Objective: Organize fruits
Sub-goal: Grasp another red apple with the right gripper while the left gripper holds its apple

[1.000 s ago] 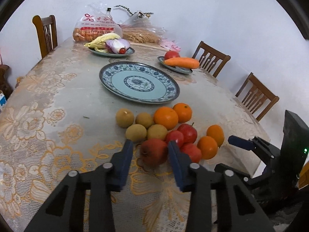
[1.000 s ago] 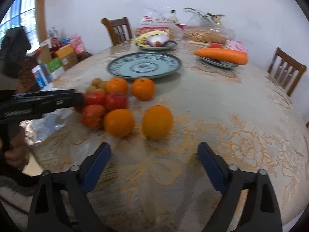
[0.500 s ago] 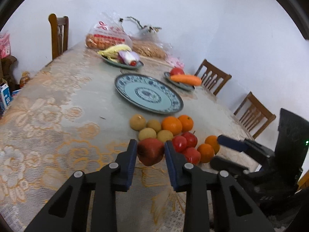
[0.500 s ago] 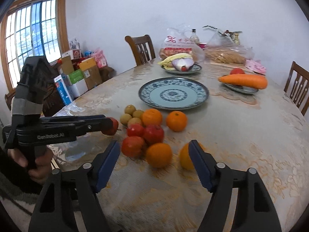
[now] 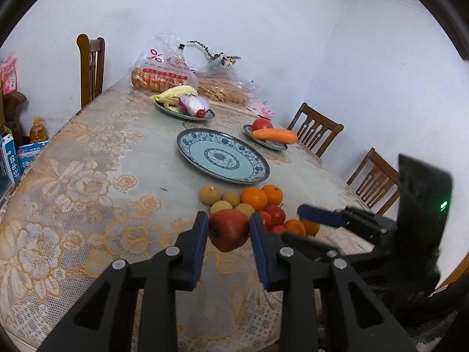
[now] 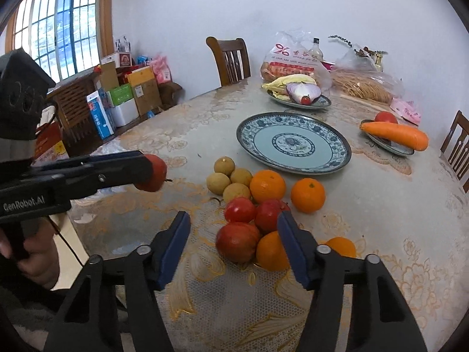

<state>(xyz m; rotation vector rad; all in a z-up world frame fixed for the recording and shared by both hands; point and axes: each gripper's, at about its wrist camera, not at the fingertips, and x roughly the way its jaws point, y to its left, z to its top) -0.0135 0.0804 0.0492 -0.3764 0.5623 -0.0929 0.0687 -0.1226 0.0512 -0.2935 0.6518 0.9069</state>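
My left gripper (image 5: 228,228) is shut on a red apple (image 5: 229,229) and holds it in the air above the table's near edge; it also shows at the left of the right wrist view (image 6: 154,173). My right gripper (image 6: 233,233) is open and empty, its jaws on either side of a red apple (image 6: 237,245) and an orange (image 6: 271,253) in the pile. The pile also holds several oranges (image 6: 267,186), red apples (image 6: 239,209) and small brown fruits (image 6: 224,165). A large empty blue patterned plate (image 6: 293,142) lies beyond the pile.
A dish with a carrot and tomato (image 6: 394,135) lies right of the big plate. A dish of vegetables (image 6: 296,94) and food bags (image 6: 293,58) stand at the far end. Wooden chairs (image 5: 315,127) ring the table. Boxes (image 6: 123,99) are stacked by the window.
My left gripper closed on the red apple and lifted it off the table. My right gripper moved left and in over the pile, now straddling an apple and an orange.
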